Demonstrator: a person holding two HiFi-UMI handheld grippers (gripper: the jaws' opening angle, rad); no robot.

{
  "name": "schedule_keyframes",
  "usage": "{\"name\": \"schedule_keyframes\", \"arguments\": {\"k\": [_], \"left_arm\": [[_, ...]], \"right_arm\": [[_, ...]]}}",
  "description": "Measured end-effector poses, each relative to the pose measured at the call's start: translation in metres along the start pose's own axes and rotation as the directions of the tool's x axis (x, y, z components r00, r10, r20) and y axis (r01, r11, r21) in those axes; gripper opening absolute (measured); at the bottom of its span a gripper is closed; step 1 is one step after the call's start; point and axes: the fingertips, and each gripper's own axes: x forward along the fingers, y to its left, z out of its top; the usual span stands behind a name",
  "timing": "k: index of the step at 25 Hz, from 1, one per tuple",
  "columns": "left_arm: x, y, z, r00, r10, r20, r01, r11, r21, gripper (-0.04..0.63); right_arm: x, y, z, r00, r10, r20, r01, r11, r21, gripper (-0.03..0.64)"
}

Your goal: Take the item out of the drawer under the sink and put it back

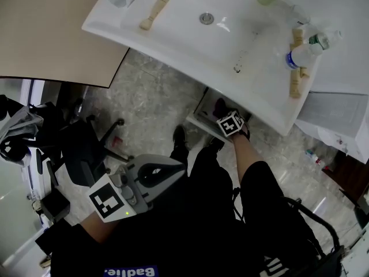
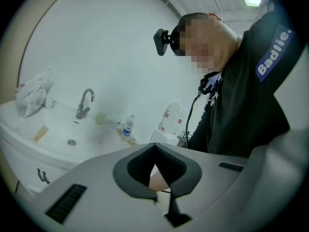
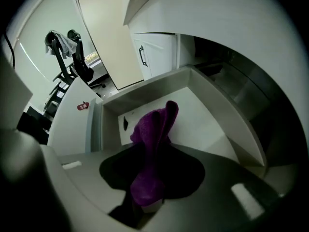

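Observation:
A purple cloth (image 3: pixel 153 129) hangs bunched between the jaws of my right gripper (image 3: pixel 152 151), which is shut on it. The gripper points steeply down into the open white drawer (image 3: pixel 207 124) under the sink, the cloth just above the drawer's floor. In the head view the right gripper (image 1: pixel 226 113) reaches under the basin's front edge, over the drawer (image 1: pixel 200 115); the cloth (image 1: pixel 219 105) shows there only as a dark patch. My left gripper (image 1: pixel 153 175) is held close to the person's body, jaws together with nothing in them; in its own view the left gripper (image 2: pixel 154 146) points towards the sink.
The white sink (image 1: pixel 184 39) carries a wooden brush (image 1: pixel 153 13), a plastic bottle (image 1: pixel 304 49) and a bag. A beige door panel (image 1: pixel 52 27) stands at the left, an office chair (image 1: pixel 86 146) below it. A cabinet door with a handle (image 3: pixel 144 56) is beside the drawer.

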Motion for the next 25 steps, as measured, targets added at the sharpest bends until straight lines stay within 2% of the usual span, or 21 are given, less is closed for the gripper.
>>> {"name": "schedule_keyframes", "arguments": {"k": [4, 10, 14, 19, 25], "left_arm": [[-0.004, -0.002, -0.002, 1.000, -0.001, -0.001, 0.001, 1.000, -0.004, -0.011], [-0.007, -0.011, 0.004, 0.999, -0.020, 0.047, 0.020, 1.000, -0.002, -0.011], [-0.010, -0.020, 0.013, 0.997, -0.044, 0.062, 0.043, 0.999, 0.023, -0.011], [-0.015, -0.032, 0.025, 0.993, -0.078, 0.090, 0.074, 0.996, 0.049, -0.011], [-0.012, -0.051, 0.042, 0.984, -0.134, 0.117, 0.124, 0.988, 0.090, -0.011]], "right_arm": [[0.004, 0.004, -0.009, 0.999, 0.040, -0.032, -0.039, 0.998, 0.045, 0.123], [-0.021, 0.010, -0.006, 0.999, 0.037, -0.007, -0.036, 0.998, 0.050, 0.149], [-0.052, 0.019, 0.007, 0.997, 0.013, 0.073, -0.017, 0.999, 0.050, 0.149], [-0.111, 0.041, 0.018, 0.985, 0.023, 0.173, -0.040, 0.994, 0.099, 0.149], [-0.193, 0.058, 0.031, 0.945, -0.013, 0.327, -0.044, 0.985, 0.166, 0.147]]}}
